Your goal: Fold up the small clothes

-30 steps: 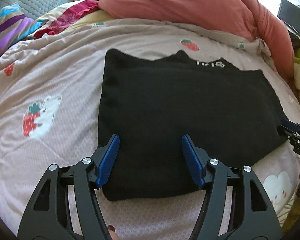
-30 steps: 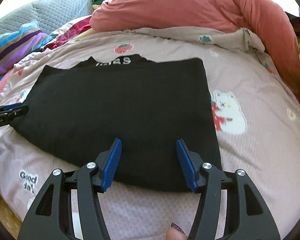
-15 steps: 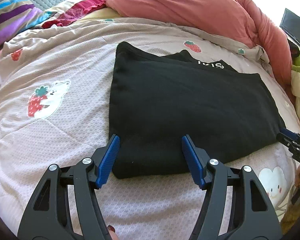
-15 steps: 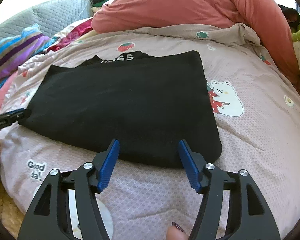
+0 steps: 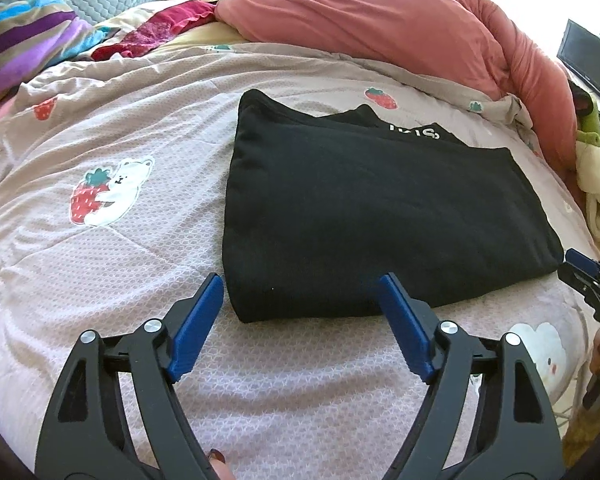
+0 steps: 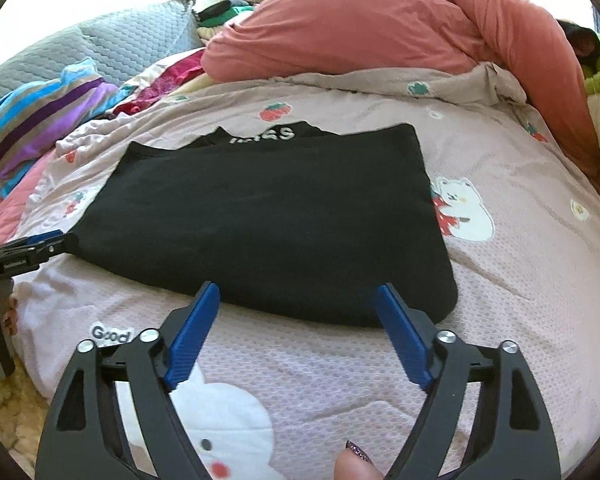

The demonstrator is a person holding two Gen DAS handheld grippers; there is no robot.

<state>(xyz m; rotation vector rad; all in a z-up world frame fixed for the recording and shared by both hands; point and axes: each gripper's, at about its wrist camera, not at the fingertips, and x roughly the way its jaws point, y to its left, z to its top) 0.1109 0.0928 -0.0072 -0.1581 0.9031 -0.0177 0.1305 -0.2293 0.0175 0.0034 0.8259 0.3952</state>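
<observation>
Centrally on the bed, one folded black garment [image 5: 364, 216] is laid flat on the pink printed quilt [image 5: 100, 288], with white lettering [image 6: 266, 137] showing at its far edge. Its near folded edge is seen just ahead of both grippers. The left gripper [image 5: 300, 296] is held with its fingers [image 5: 198, 320] spread wide and nothing between them; the near left corner of the garment lies in line with the gap, and whether the tips touch the cloth cannot be told. The right gripper [image 6: 296, 304] is likewise held wide apart and empty, its tips at the near right edge of the garment. Bare quilt is left on every side of the garment, widest to the left and right and in the strip nearest the grippers. Beyond the far edge, one rolled salmon duvet [image 5: 380, 28] is piled, and one striped cloth [image 6: 48, 116] is bunched beside a grey quilted pillow [image 6: 132, 44]. Two grippers and one garment are counted.
</observation>
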